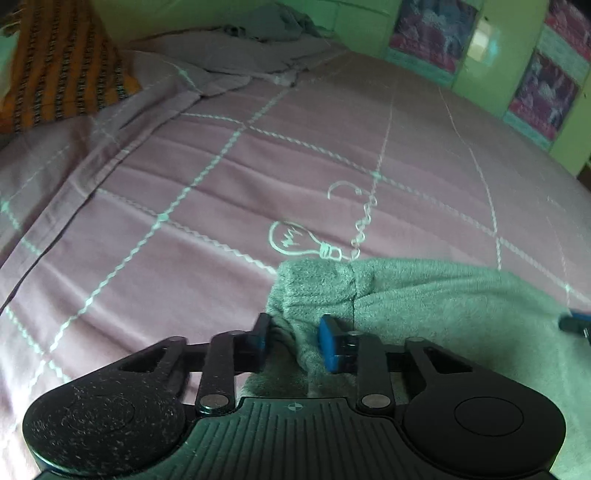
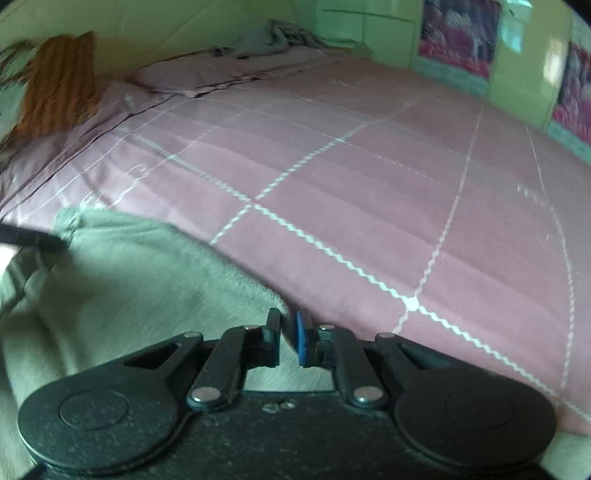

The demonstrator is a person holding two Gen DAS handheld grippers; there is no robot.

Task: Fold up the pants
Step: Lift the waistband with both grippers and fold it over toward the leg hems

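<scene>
Grey-green fleece pants [image 1: 443, 314] lie on the near part of a pink bed. In the left wrist view my left gripper [image 1: 295, 334] is shut on a bunched corner of the pants, with fabric gathered between its fingers. My right gripper's blue-padded tip [image 1: 574, 321] shows at the pants' far right edge. In the right wrist view the pants [image 2: 129, 288] spread to the left, and my right gripper [image 2: 288, 334] is shut on their thin right edge. The dark tip of my left gripper [image 2: 33, 236] shows at the pants' left corner.
The pink bedspread [image 1: 295, 155] has a pale grid and a light-bulb drawing [image 1: 295, 240]. At the far end are pillows [image 1: 229, 55], an orange patterned cushion [image 1: 62, 70] and a crumpled grey cloth [image 1: 273, 22]. A green wall with pictures [image 1: 543, 88] runs along the right.
</scene>
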